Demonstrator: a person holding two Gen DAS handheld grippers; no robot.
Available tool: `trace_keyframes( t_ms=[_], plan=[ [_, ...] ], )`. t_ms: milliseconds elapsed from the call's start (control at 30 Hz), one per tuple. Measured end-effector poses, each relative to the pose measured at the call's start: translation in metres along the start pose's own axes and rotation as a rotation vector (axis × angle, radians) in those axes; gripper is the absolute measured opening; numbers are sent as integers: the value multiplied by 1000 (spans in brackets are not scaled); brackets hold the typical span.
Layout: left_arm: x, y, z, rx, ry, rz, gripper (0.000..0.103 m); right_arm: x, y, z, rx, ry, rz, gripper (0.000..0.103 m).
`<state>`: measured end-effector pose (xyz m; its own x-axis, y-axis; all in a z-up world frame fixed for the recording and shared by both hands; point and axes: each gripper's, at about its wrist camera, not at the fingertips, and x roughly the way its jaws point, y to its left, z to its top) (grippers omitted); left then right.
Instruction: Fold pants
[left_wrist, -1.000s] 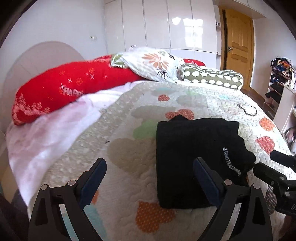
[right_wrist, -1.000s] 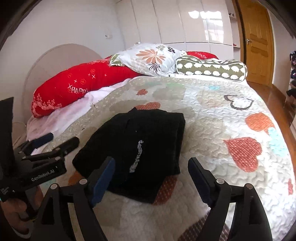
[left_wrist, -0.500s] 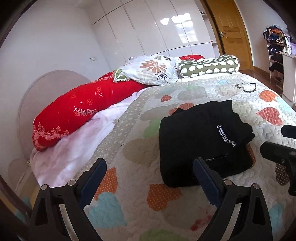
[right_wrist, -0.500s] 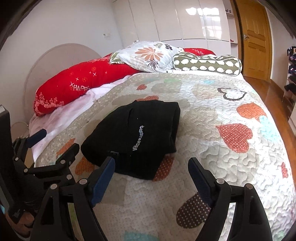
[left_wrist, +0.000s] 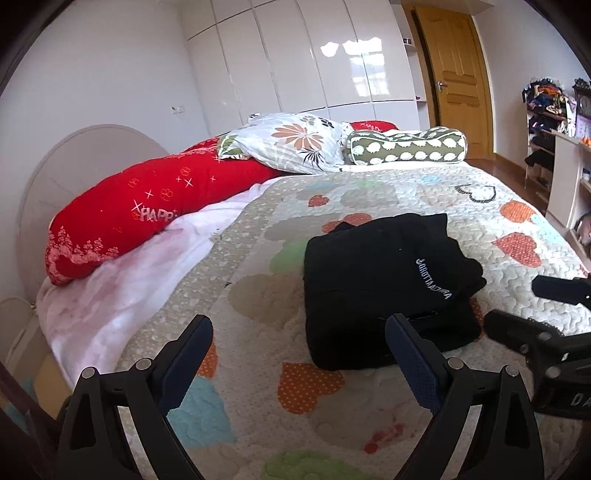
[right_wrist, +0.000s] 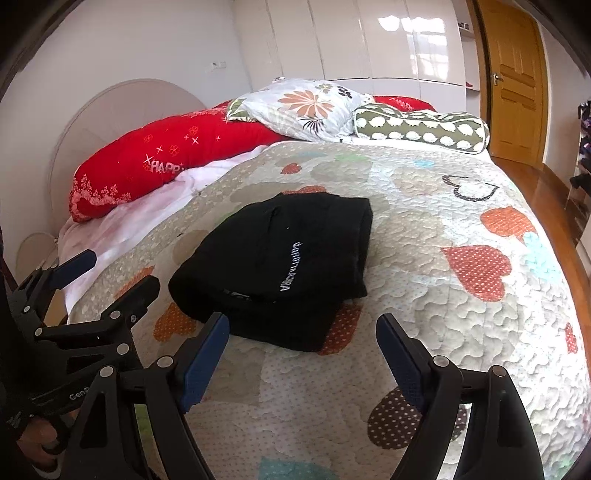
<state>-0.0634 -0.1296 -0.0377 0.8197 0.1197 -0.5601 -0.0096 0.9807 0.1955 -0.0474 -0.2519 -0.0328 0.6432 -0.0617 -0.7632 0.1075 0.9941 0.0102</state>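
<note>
Both pulled back from folded black pants (left_wrist: 388, 288), left gripper (left_wrist: 299, 354) spread empty (right gripper (right_wrist: 303, 347) likewise), touching nothing

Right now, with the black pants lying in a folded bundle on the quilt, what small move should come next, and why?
Probably just draw both grippers back. The black pants already lie as a compact folded bundle on the quilt. The left gripper and right gripper are both open and empty, short of the bundle, so nothing seems left to grasp.

Folded black pants (left_wrist: 384, 288) lie on the quilt (left_wrist: 369, 199), left tool (left_wrist: 299, 354) spread wide.
</note>
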Motion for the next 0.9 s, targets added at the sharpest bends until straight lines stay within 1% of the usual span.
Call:
trace_keyframes(
  t_ms=[200, 367, 633, 900],
  plan=[
    [3, 8, 1, -42, 20, -43, 95, 3, 2, 0, -3, 1, -3, 83],
    [5, 11, 3, -51, 25, -35, 95, 6, 1, 0, 2, 8, -2, 83],
    [8, 11, 3, -74, 39, -66, 95, 8, 3, -1, -5, 18, -2, 83],
    [7, 11, 3, -86, 43, -71, 95, 7, 6, 0, -10, 11, 1, 83]
  ],
)
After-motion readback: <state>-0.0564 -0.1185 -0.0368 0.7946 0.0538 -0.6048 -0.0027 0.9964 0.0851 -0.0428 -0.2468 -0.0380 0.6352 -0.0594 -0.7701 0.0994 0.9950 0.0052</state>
